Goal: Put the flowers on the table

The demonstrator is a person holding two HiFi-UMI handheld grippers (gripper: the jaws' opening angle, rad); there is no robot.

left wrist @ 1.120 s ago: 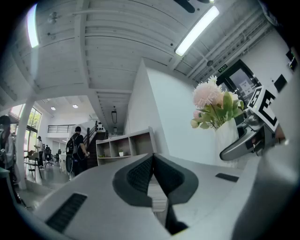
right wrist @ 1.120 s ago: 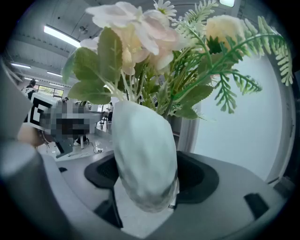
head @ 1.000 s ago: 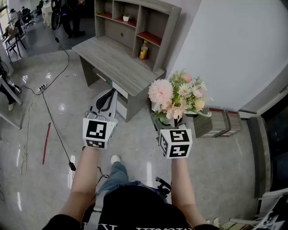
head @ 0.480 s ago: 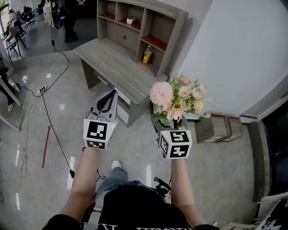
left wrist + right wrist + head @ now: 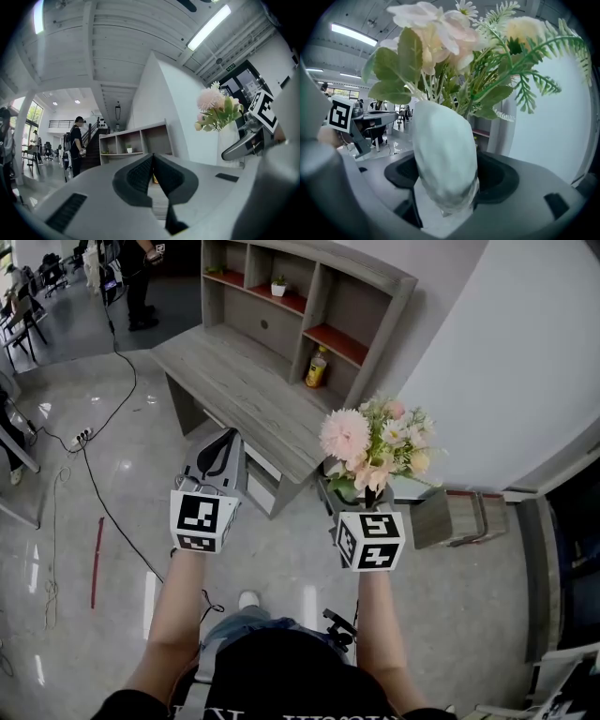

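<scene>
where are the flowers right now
The flowers are clamped in the right gripper, right of centre in the head view, in the air by the near corner of the grey desk.

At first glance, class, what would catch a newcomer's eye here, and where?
The pink and cream flowers in a white vase stand out, clamped in the right gripper just short of the grey desk. The left gripper beside it is shut and empty.

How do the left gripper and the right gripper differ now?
The left gripper has its jaws shut on nothing; the right gripper clamps the flowers by their white base. Nothing rises above the left gripper; blooms stand over the right gripper. Both are held forward, side by side.
</scene>
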